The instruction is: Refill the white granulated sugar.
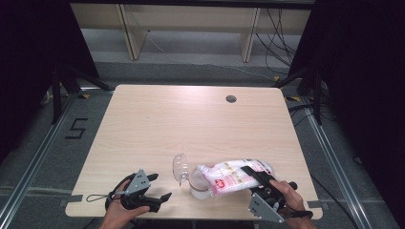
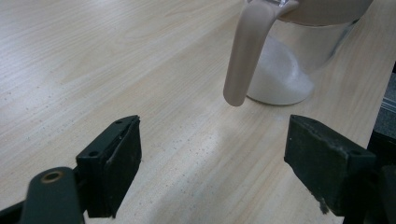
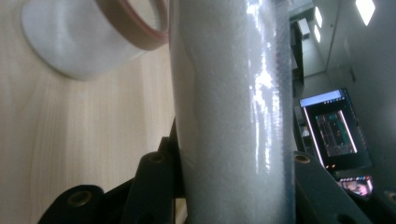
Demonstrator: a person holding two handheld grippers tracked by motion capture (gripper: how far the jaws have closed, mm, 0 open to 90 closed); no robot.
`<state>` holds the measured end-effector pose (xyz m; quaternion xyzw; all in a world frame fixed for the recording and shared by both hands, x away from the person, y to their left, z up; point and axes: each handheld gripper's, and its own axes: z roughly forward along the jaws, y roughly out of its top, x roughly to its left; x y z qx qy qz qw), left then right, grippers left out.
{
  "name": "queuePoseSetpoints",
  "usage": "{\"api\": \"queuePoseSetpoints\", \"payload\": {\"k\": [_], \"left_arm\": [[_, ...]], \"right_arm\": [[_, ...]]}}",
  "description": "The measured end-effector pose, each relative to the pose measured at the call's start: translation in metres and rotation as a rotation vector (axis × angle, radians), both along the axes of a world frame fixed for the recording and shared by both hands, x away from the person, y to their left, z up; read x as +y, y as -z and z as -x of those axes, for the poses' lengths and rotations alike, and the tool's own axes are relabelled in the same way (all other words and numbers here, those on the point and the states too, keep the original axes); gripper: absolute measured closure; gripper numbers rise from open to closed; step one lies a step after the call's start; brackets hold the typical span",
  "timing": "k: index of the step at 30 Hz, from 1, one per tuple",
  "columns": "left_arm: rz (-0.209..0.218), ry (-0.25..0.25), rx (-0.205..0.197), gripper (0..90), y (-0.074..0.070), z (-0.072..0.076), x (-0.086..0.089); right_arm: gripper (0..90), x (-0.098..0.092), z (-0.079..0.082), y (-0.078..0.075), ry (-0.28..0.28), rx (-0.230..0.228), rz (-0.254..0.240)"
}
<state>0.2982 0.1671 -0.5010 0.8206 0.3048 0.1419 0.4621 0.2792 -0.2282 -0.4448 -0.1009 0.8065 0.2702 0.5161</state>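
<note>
A person sits at the near edge of a pale wooden worktop (image 1: 157,119), a two-jaw gripper in each hand. The right gripper (image 1: 255,175), near right, has its jaws clamped on a clear plastic bag of white grains (image 1: 235,174), tipped with its mouth at an open glass jar (image 1: 198,183). The jar stands near the front centre, some white grains inside, its hinged lid (image 1: 180,167) swung to the left. The left gripper (image 1: 160,187), near left, rests with jaws wide apart, holding nothing
</note>
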Motion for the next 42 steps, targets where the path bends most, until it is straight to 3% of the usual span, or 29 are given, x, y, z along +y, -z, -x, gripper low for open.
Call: {"api": "queuePoseSetpoints", "payload": {"k": [2,3,6,8,10,11,14,15,16,17,20,25,29,36,41,42], "left_arm": [[-0.006,0.007,-0.002,18.5,0.0,0.0,-0.001],[-0.004,0.008,-0.003,18.5,0.0,0.001,-0.001],[-0.004,0.004,-0.001,18.5,0.0,0.0,-0.001],[-0.012,-0.002,-0.006,18.5,0.001,0.0,0.0],[0.008,-0.01,0.001,18.6,0.002,0.0,-0.001],[-0.011,-0.002,0.0,18.6,0.001,0.0,0.0],[-0.029,0.006,-0.004,18.6,0.001,-0.001,0.0],[-0.008,-0.002,0.0,18.6,0.001,0.0,-0.001],[-0.03,0.004,-0.004,18.6,0.001,0.0,-0.001],[0.0,-0.002,0.001,18.7,0.002,0.001,-0.002],[-0.009,0.005,-0.005,19.0,0.001,0.001,-0.002],[-0.006,0.009,-0.002,19.3,0.001,0.001,-0.002],[-0.008,0.009,-0.003,19.3,0.001,0.0,-0.002],[-0.008,0.012,0.0,19.3,0.001,0.002,-0.002],[-0.007,0.013,0.002,19.3,0.001,0.001,-0.002],[-0.008,0.013,0.002,19.3,0.001,0.001,-0.002]], "right_arm": [[67.9,-0.003,-0.003,0.0,0.02,0.042,-0.059],[67.9,-0.005,-0.003,0.001,0.039,0.084,-0.116],[68.0,-0.009,-0.01,-0.003,0.022,0.077,-0.157],[68.1,-0.009,-0.014,-0.002,0.051,0.137,-0.249],[68.2,-0.01,-0.02,-0.001,0.057,0.187,-0.316],[68.2,-0.009,-0.022,0.0,0.065,0.208,-0.349],[68.3,-0.008,-0.033,0.003,0.069,0.245,-0.398],[68.4,-0.007,-0.036,0.004,0.069,0.256,-0.418],[68.4,-0.006,-0.039,0.006,0.08,0.285,-0.451],[68.5,-0.004,-0.045,0.009,0.079,0.311,-0.484],[68.6,0.001,-0.056,0.013,0.083,0.353,-0.507],[68.7,0.01,-0.073,0.02,0.086,0.384,-0.509],[68.8,0.013,-0.082,0.026,0.085,0.422,-0.552],[69.0,0.011,-0.087,0.037,0.12,0.474,-0.571],[69.0,0.005,-0.091,0.04,0.11,0.464,-0.617],[69.1,0.004,-0.09,0.041,0.129,0.504,-0.647]]}}
